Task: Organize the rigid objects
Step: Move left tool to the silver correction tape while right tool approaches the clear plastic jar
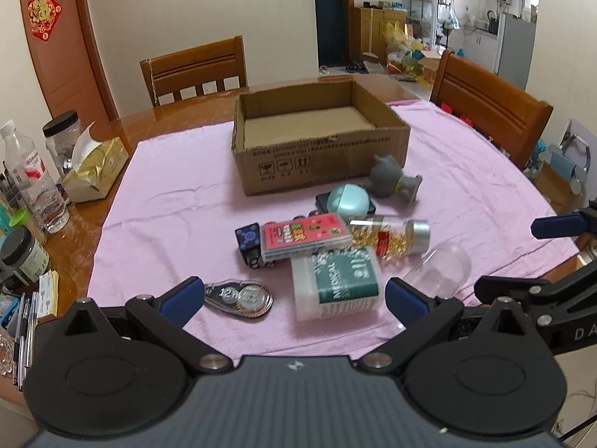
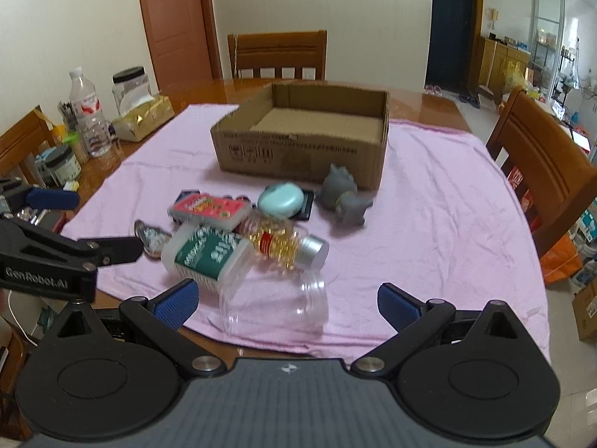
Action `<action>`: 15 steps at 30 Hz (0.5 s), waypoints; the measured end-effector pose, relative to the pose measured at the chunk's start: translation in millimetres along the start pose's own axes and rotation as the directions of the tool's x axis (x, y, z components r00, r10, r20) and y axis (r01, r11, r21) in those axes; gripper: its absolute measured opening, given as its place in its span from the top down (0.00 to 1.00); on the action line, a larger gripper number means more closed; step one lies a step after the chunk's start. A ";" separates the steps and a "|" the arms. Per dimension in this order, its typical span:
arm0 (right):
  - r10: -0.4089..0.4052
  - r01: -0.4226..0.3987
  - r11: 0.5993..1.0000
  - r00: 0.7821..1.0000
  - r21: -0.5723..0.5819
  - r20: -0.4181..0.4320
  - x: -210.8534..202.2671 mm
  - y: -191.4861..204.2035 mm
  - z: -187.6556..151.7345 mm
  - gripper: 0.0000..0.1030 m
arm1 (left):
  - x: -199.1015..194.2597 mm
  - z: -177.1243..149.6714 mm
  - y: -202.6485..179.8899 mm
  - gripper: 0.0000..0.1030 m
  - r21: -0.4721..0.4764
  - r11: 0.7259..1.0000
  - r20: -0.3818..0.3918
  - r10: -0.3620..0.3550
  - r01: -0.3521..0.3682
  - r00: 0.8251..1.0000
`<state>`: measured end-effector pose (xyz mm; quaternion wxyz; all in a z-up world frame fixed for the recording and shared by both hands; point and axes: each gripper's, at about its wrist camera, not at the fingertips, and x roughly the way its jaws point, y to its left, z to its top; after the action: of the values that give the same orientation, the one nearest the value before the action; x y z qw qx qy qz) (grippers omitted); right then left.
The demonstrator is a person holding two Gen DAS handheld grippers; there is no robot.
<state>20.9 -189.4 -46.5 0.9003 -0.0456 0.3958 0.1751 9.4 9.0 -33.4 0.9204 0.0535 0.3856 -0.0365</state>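
An open cardboard box [image 1: 321, 156] [image 2: 302, 149] stands empty on the pink cloth. In front of it lies a pile: a grey toy [image 1: 391, 177] [image 2: 343, 196], a teal round case [image 1: 347, 198] [image 2: 280, 198], a pink card box [image 1: 304, 237] [image 2: 209, 207], a capsule bottle [image 1: 391, 239] [image 2: 285, 244], a green-labelled medical box [image 1: 337, 282] [image 2: 207, 254], a clear jar [image 1: 440, 267] [image 2: 274, 304], a correction tape [image 1: 238, 296] and a black cube [image 1: 248, 242]. My left gripper [image 1: 293, 300] is open before the medical box. My right gripper [image 2: 287, 302] is open around the clear jar's near side.
Along the table's left edge stand a water bottle [image 1: 33, 183] [image 2: 89, 112], jars [image 1: 61, 138], a gold tissue pack [image 1: 95, 171] [image 2: 143, 117] and pens. Wooden chairs [image 1: 197, 69] [image 2: 541, 171] stand at the back and right. The pink cloth [image 2: 447, 224] spreads right of the pile.
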 end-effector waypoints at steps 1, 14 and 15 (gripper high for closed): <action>-0.001 0.000 1.000 1.000 -0.002 -0.008 3.4 0.6 -2.6 0.00 | 1.8 -1.6 1.6 0.01 0.000 1.000 -0.006 0.000 0.000 1.000; -0.044 0.034 0.994 0.994 -0.103 -0.096 56.3 20.7 -19.7 0.00 | 18.8 -11.6 12.6 0.01 0.016 0.999 -0.062 -0.028 0.029 0.998; -0.045 0.035 0.995 0.994 -0.097 -0.102 60.3 21.0 -19.9 0.00 | 19.6 -11.9 13.3 0.01 0.017 0.999 -0.065 -0.027 0.028 0.998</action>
<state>37.4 -157.4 -102.8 0.8787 -0.1054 0.4322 0.1730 16.2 23.2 -54.8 0.9064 0.0573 0.4155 -0.0509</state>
